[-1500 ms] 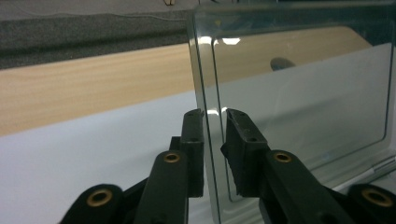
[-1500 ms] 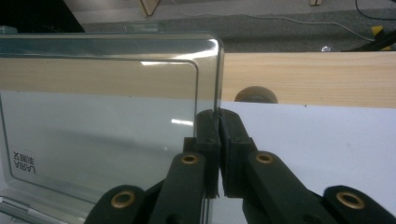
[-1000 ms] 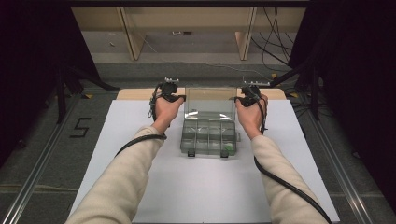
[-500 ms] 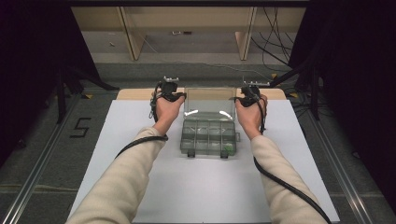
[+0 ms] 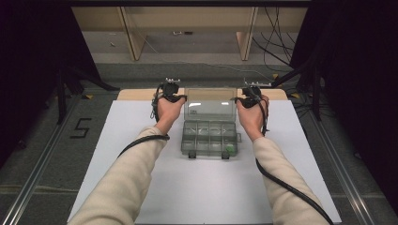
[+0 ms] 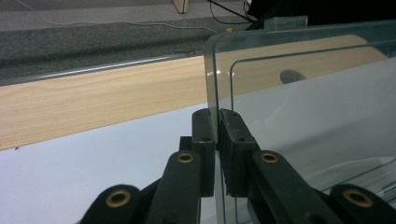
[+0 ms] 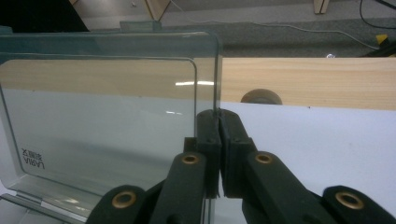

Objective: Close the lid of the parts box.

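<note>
The clear plastic organizer box (image 5: 209, 137) sits on my white table cover (image 5: 141, 187), toward the far side, between both hands, with its compartments facing up. Its transparent lid (image 5: 210, 104) stands raised at the back edge, roughly upright. My left gripper (image 6: 217, 140) pinches the lid's left edge, the pane caught between the two black pads; those jaws have just been closing on it, and I read them as clamped now. My right gripper (image 7: 218, 140) is clenched on the lid's right edge the same way, with the pane running between its pads. In the high view the left gripper (image 5: 170, 92) and right gripper (image 5: 252, 93) flank the lid at its top corners. Behind the cover runs a wooden table edge (image 6: 93, 102).
</note>
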The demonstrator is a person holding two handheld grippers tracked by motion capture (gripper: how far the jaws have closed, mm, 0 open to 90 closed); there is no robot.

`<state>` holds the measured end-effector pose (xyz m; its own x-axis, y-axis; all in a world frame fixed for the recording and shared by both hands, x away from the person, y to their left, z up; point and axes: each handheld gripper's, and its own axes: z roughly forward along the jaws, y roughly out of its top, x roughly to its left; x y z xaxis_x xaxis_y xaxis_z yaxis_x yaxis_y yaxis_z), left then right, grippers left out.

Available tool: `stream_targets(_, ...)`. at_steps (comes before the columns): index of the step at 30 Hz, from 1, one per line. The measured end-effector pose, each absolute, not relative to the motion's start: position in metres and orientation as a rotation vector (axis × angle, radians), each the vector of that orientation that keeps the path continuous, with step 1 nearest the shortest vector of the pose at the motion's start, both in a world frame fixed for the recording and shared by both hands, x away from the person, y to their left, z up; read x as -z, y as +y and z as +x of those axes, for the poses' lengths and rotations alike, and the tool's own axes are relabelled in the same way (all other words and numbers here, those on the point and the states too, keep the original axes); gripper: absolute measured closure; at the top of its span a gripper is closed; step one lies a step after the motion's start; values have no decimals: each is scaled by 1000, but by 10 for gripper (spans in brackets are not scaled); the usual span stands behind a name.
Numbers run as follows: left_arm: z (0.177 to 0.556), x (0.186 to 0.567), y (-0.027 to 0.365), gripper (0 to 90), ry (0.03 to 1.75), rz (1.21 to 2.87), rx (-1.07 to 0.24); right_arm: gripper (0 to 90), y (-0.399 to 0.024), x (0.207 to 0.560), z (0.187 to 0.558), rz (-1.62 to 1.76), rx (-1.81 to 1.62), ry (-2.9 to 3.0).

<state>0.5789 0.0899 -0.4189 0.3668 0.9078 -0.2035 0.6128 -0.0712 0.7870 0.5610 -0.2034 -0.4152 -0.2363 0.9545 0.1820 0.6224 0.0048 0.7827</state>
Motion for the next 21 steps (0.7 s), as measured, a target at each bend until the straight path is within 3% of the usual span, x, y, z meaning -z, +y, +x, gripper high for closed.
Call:
stream_targets(7,574,418,91,864,1334,1759,-440,869,-205,416,560,1630,-1138,1876)
stream_targets(14,567,416,92,866,1312,1751,-449,766,-206,412,560,1608,-1192,1843)
stream_targets(21,564,415,93,865,1297,1752,-461,792,-203,401,563,1553,-1200,1826)
